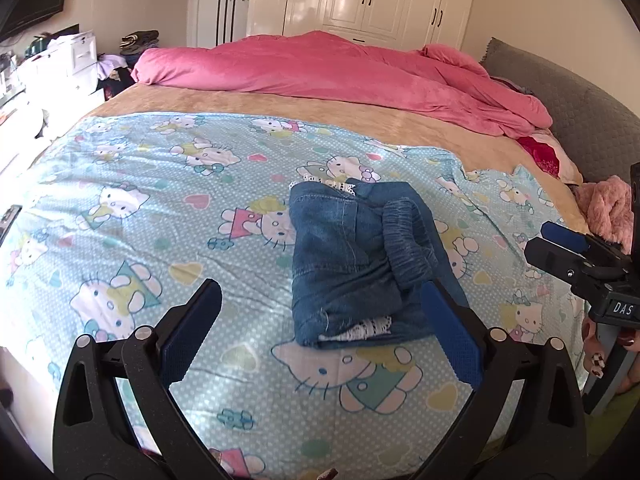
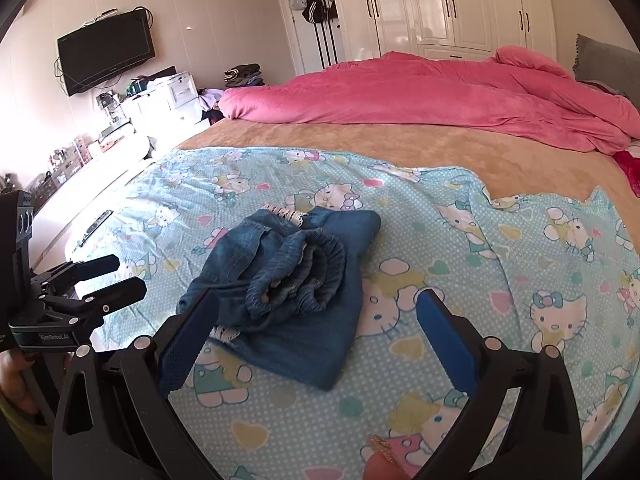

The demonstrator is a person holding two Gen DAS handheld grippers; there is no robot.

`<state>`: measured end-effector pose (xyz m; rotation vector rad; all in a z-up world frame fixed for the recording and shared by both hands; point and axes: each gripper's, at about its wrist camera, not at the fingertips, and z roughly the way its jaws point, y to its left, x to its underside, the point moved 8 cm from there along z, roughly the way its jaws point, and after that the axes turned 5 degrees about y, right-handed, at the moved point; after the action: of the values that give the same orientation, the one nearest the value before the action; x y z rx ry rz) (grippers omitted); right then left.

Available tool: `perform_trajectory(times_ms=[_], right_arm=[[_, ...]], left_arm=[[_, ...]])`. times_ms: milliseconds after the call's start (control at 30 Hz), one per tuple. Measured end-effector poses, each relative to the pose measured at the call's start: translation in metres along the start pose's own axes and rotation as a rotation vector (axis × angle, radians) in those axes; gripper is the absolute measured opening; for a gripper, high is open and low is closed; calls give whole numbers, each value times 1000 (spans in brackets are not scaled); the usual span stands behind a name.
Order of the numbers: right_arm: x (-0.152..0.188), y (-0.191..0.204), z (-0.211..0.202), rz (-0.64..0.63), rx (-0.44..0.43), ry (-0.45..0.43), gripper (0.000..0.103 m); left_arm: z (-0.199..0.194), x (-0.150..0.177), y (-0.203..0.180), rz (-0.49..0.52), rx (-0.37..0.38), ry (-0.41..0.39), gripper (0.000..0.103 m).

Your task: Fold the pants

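Note:
Small blue denim pants [image 1: 356, 264] with white lace trim lie folded into a compact bundle on the light blue cartoon-cat sheet [image 1: 160, 200]; the elastic waistband is bunched on top. They also show in the right wrist view [image 2: 292, 292]. My left gripper [image 1: 320, 300] is open and empty, its fingers just in front of the bundle. My right gripper [image 2: 320, 308] is open and empty, also just short of the pants. The right gripper shows at the right edge of the left wrist view [image 1: 556, 240]. The left gripper shows at the left edge of the right wrist view [image 2: 114, 276].
A pink duvet [image 1: 340, 72] is piled along the far side of the bed over a tan blanket [image 1: 320, 112]. A grey headboard [image 1: 572, 104] and a pink fluffy item [image 1: 604, 208] are at the right. A remote control [image 2: 96, 224] lies near the bed's left edge. White wardrobes [image 2: 440, 4] and a wall TV [image 2: 106, 52] stand behind.

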<state>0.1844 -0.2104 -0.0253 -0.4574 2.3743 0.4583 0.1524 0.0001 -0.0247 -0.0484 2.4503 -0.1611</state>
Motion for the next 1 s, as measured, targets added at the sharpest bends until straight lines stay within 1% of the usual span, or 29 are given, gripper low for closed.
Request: perform_trajectory(times_ms=[467, 633, 900, 1000], right_arm=[[53, 20, -11, 9, 13, 49, 99], [74, 28, -5, 12, 8, 89, 99], [91, 28, -4, 20, 36, 99, 99], [100, 28, 0, 23, 43, 118, 99]], left_arm=[[-17, 60, 7, -16, -32, 45, 94], [-20, 74, 10, -31, -31, 49, 94], [-16, 92, 14, -33, -43, 79, 94], [-14, 97, 15, -40, -45, 86, 94]])
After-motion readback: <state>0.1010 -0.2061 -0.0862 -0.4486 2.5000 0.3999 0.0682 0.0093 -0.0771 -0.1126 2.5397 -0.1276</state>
